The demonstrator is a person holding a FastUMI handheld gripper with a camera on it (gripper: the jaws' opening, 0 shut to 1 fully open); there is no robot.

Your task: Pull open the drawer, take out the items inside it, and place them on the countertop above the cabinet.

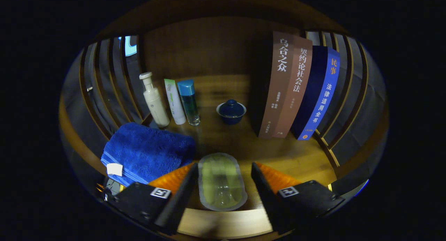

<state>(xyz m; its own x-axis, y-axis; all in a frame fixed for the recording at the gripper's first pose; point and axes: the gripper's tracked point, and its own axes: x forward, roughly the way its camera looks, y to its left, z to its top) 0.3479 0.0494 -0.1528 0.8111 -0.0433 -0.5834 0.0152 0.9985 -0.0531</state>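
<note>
Between the fingers of the tool [223, 185] lies a flat translucent packet [222, 181], greenish inside with a pale sealed rim, resting long-axis forward on the counter [299, 157]. Fingers stand wide, one on each side of the packet; neither visibly presses on it, so I read it as set down or released, not held. Judgement: this is an item from the drawer, now on the countertop as the task asks.

Left of the tool: folded blue towel [148, 152], white tag at its near corner, just beside the left finger. Beyond the towel, three toiletries stand upright in a tight row against the slatted side: white pump bottle [154, 99], white tube [175, 101], clear bottle with blue cap [188, 101].

Straight ahead, well beyond the packet: dark blue lidded cup [231, 111], alone mid-counter.

Right of the tool, beyond: three books [299, 87] upright, spines outward, leaning on one another and toward the right slats, which likely keeps them standing.

Packet sits in the one open patch at the front, probably chosen to avoid knocking the upright items. Drawer state cannot be judged.
</note>
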